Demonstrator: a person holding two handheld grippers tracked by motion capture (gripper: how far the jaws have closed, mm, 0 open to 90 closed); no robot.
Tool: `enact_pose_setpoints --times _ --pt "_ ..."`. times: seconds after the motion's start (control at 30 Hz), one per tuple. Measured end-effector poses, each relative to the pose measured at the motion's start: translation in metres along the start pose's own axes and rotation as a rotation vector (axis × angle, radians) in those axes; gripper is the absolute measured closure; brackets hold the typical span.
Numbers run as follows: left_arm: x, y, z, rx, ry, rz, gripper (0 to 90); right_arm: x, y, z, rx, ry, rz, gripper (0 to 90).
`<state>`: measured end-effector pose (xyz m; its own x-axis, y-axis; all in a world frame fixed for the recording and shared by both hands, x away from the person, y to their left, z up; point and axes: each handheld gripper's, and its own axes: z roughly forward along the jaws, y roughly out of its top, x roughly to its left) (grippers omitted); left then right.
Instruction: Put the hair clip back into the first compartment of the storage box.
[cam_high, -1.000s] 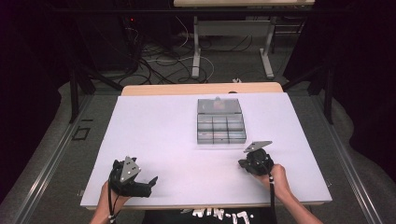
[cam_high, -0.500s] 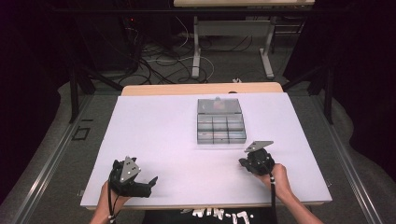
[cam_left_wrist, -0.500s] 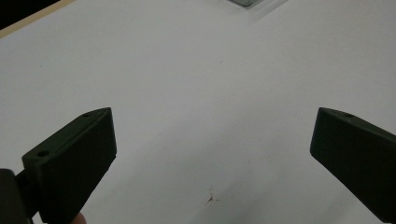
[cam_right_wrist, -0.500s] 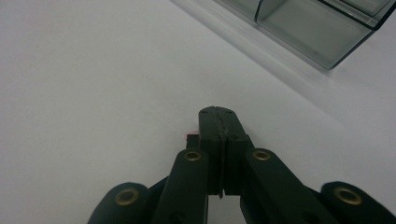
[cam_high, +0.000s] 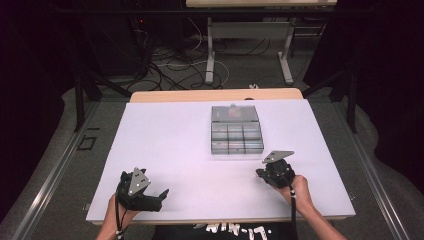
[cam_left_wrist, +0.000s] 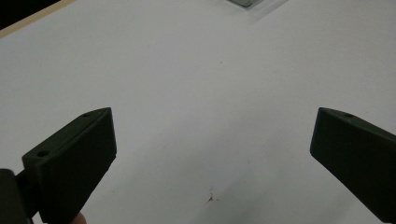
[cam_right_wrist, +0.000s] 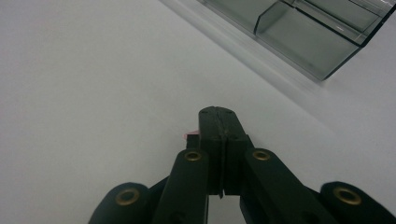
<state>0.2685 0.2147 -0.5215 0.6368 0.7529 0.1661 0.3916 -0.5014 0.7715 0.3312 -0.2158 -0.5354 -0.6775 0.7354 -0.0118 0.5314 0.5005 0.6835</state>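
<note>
A clear plastic compartment box (cam_high: 236, 138) lies at the middle of the white table (cam_high: 170, 135), its lid (cam_high: 234, 114) open toward the far side. My right gripper (cam_high: 261, 174) rests just in front of the box's right corner. In the right gripper view its jaws (cam_right_wrist: 219, 113) are shut tip to tip, with the box wall (cam_right_wrist: 303, 42) ahead. A tiny pink sliver (cam_right_wrist: 190, 136) shows beside the tips; I cannot tell if it is gripped. My left gripper (cam_high: 161, 198) sits at the near left corner, open wide (cam_left_wrist: 214, 116) over bare table.
The table's front edge (cam_high: 220, 219) runs just under both hands. A small brown mark (cam_left_wrist: 210, 198) is on the sheet near the left jaws. Beyond the far edge, cables (cam_high: 165, 60) and desk legs (cam_high: 210, 55) stand on the floor.
</note>
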Motion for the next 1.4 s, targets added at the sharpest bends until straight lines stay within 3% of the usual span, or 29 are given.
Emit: enact_pose_setpoints --times 0.27,0.33,0.43,0.97,1.4 --pt "0.000 0.000 0.000 0.006 0.000 0.000 0.4 0.002 0.003 -0.005 -0.001 0.001 -0.015 90.0" --pt "0.000 0.000 0.000 0.005 0.003 0.003 0.4 0.002 0.004 -0.008 -0.027 -0.009 -0.019 90.0" --pt "0.000 0.000 0.000 0.002 0.005 0.002 0.4 0.001 0.006 -0.011 -0.016 -0.004 -0.023 90.0" --pt "-0.001 0.000 0.001 0.013 0.001 -0.001 0.4 0.000 0.015 -0.026 -0.081 -0.025 -0.042 90.0" --pt "-0.001 0.000 0.000 0.012 0.001 0.001 0.4 -0.004 0.030 -0.025 -0.105 -0.041 -0.052 90.0"
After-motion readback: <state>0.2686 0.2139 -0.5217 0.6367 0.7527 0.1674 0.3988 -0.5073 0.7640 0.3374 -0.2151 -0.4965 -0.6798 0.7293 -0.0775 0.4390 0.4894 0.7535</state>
